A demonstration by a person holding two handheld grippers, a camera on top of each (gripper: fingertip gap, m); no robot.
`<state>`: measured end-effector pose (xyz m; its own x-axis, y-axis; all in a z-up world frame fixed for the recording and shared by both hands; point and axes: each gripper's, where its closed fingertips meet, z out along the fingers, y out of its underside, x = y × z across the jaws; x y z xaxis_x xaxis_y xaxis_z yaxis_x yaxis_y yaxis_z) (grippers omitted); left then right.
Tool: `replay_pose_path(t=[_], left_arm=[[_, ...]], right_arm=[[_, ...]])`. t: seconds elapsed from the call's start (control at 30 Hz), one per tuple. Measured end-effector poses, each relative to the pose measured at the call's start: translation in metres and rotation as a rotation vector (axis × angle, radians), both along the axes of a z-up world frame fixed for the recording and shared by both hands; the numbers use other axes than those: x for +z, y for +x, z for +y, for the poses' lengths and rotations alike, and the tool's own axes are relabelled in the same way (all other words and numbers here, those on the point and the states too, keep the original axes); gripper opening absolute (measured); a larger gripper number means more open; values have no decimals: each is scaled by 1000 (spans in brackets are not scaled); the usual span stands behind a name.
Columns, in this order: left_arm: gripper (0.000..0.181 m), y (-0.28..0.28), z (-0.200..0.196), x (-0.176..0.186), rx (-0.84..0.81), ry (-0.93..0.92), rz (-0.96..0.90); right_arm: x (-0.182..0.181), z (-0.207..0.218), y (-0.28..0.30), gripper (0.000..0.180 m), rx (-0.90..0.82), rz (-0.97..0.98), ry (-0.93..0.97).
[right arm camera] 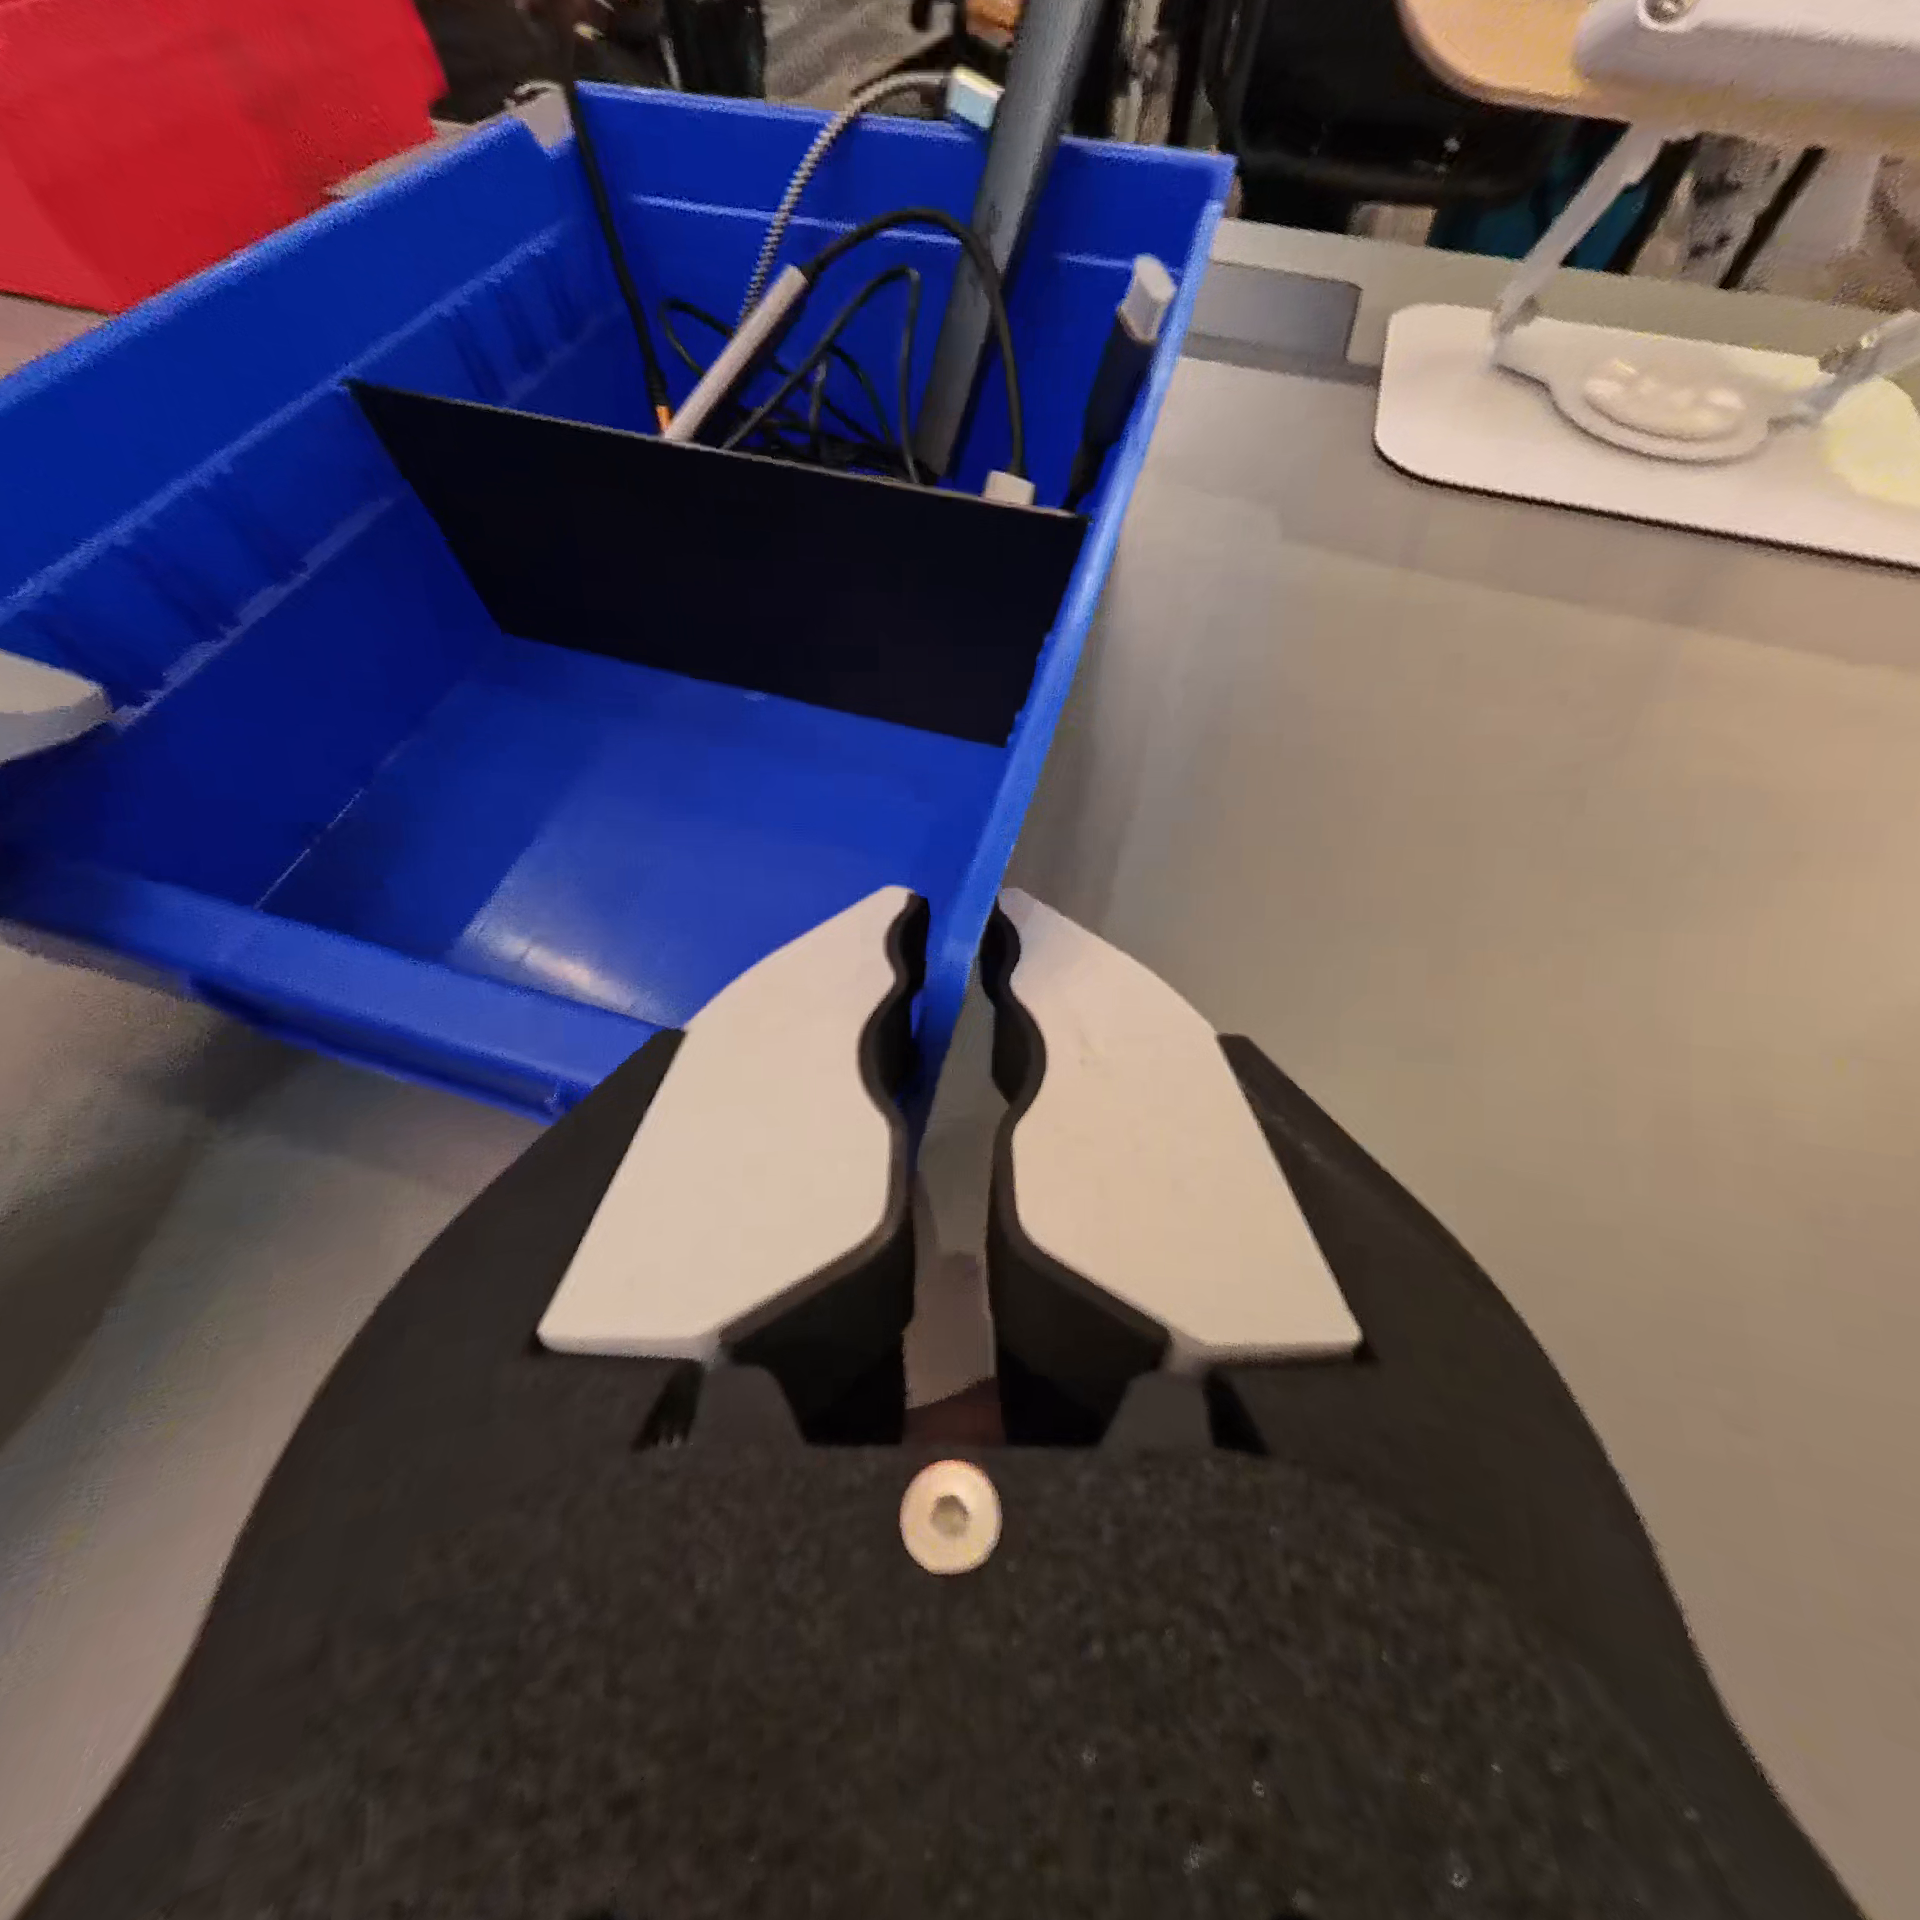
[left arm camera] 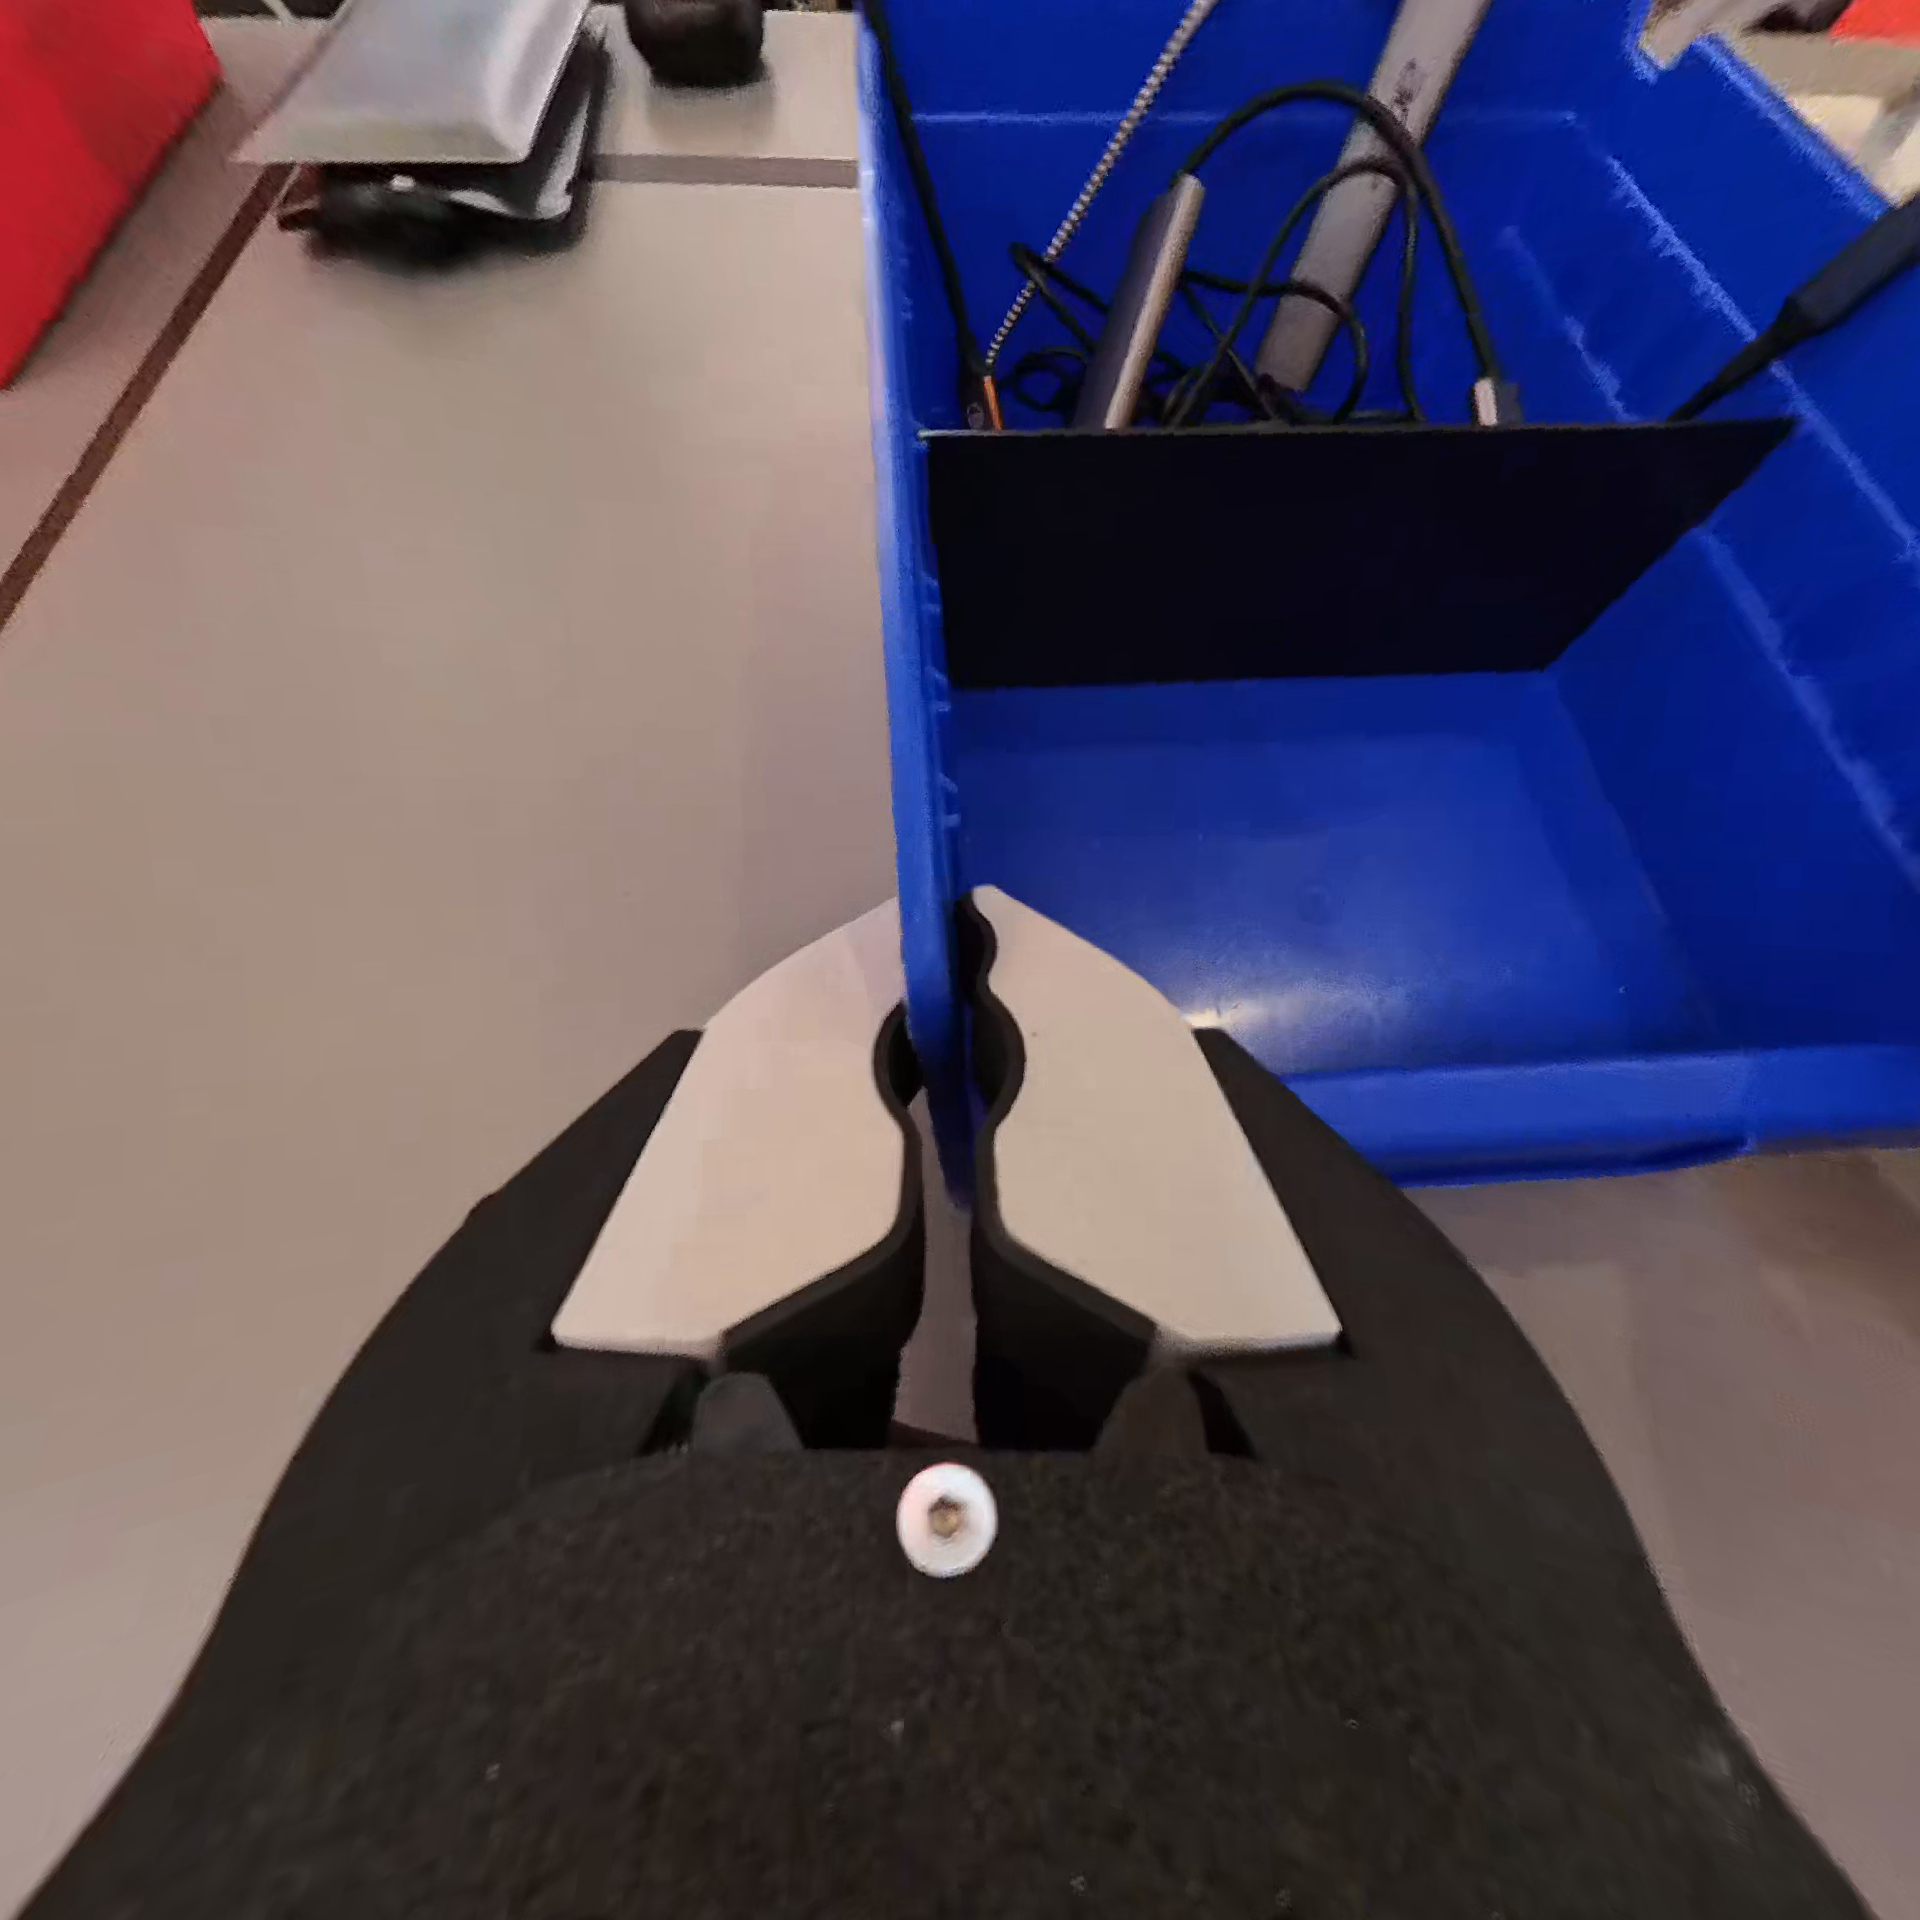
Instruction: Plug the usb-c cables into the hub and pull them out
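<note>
A blue bin (left arm camera: 1714,582) stands on the grey table, split by a black divider (left arm camera: 1299,551). The far compartment holds grey hubs (left arm camera: 1143,301) tangled with black cables, a braided cable (left arm camera: 1122,145) and a loose USB-C plug (left arm camera: 1488,400). The near compartment is empty. My left gripper (left arm camera: 940,914) is shut on the bin's left wall near its front corner. My right gripper (right arm camera: 956,909) is shut on the right wall of the bin (right arm camera: 208,520). The right wrist view also shows the divider (right arm camera: 727,582), a hub (right arm camera: 738,358) and a USB-C plug (right arm camera: 1006,486).
A red box (left arm camera: 83,156) stands at the far left. A grey slab-shaped device (left arm camera: 447,104) lies on the table behind, left of the bin. A white stand on a flat base (right arm camera: 1621,416) sits to the right of the bin. One left finger (right arm camera: 42,712) shows at the edge of the right wrist view. The left gripper's tips are roughly 20 centimeters from the right gripper's.
</note>
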<state>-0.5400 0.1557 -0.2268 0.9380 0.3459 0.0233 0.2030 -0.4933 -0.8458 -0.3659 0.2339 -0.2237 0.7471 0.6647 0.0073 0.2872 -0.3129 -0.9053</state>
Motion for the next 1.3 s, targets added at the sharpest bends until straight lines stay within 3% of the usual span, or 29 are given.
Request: replay_pose_path(t=[0.23, 0.4, 0.6, 0.87, 0.97, 1.07, 1.3], left_arm=[[11, -4, -8, 13, 79, 126, -111], [24, -11, -21, 49, 142, 319, -77], [25, 15, -24, 77, 138, 415, 51], [25, 146, 4, 30, -205, 240, -214], [25, 161, 8, 27, -249, 220, -192], [25, 157, 9, 15, -267, 139, -86], [26, 154, 9, 13, -281, 124, -25]], right_arm=[[5, -40, 15, 19, 359, 42, -132], [19, -46, 91, 25, 513, 112, -124], [28, -1, 223, 28, 367, 97, 44], [29, 54, 402, 28, 9, 287, 37], [32, 86, 451, 32, -173, 313, 55], [21, 102, 478, 34, -300, 248, 40], [14, 98, 463, 29, -261, 232, 14]])
